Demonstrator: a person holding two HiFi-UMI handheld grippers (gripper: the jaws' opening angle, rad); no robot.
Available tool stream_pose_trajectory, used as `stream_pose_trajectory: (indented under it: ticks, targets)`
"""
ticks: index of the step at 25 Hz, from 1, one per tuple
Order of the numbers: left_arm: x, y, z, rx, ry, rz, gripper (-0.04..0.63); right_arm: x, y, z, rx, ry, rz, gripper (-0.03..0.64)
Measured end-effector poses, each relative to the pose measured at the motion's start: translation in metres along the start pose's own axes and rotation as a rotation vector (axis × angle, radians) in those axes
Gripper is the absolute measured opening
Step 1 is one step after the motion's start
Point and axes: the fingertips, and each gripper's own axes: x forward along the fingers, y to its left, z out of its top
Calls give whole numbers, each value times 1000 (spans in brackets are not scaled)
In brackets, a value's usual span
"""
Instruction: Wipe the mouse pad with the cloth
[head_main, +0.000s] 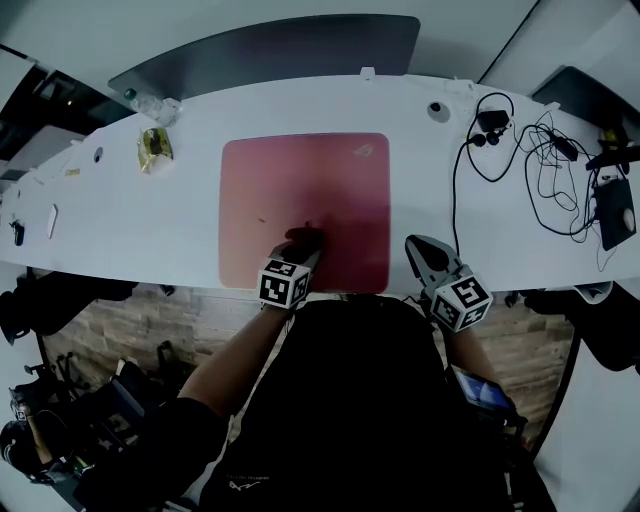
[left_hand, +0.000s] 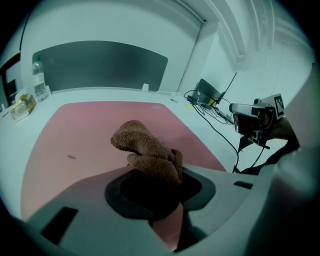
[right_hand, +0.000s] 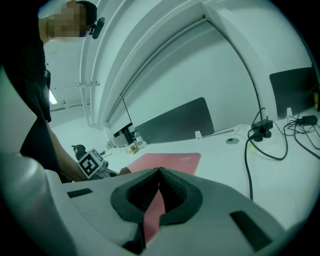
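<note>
Gripping, L hand-held gripper (head_main: 303, 255): jaws are clamping narrow on the cloth (left_hand: 145, 150), a brown knit wad that is bulging out ahead of the tips. It is the thing nearest the person.
Cloth position: the wad is sitting on the mouse pad (head_main: 300, 185), near the front edge and a bit right of centre. It looks to be in contact w/ the surface; how hard it is pressing can't be told.
R hand-held gripper (right_hand: 160, 172): jaws are meeting w/ nothing btwn them. It is hanging over the bench (head_main: 130, 215) just beside the pad's front-right corner and taking no part in the wipe. Whether it is touching the bench can't be told.
Mouse pad: pink-red, squarish, lying flat mid-bench, logo at the far-right corner.
Speck (head_main: 262, 220): a small dark mark is showing on the pad, left of the cloth and apart from it.
Progress (judgement): wiping seems to be under way, w/ the cloth working the front strip. No streaks are showing, so the share already covered can't be read.
Left to do (judgement): prob. the speck area, the left side and the far half up to the logo.
Far side: cables (head_main: 545, 170) are trailing at the far right, well apart from the pad, so they aren't likely to be snagging.
</note>
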Motion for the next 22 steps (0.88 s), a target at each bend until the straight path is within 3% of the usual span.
stream_pose_trajectory:
  ticks: [5, 17, 22]
  targets:
    - [17, -31, 10, -9, 20, -60, 130, -3, -7, 0, 9, 1, 0, 25]
    - [62, -112, 34, 106, 71, -224, 130, -13, -30, -5, 30, -3, 2, 25]
    - [76, -135, 43, 104, 85, -285, 130, -18, -41, -7, 41, -1, -4, 25]
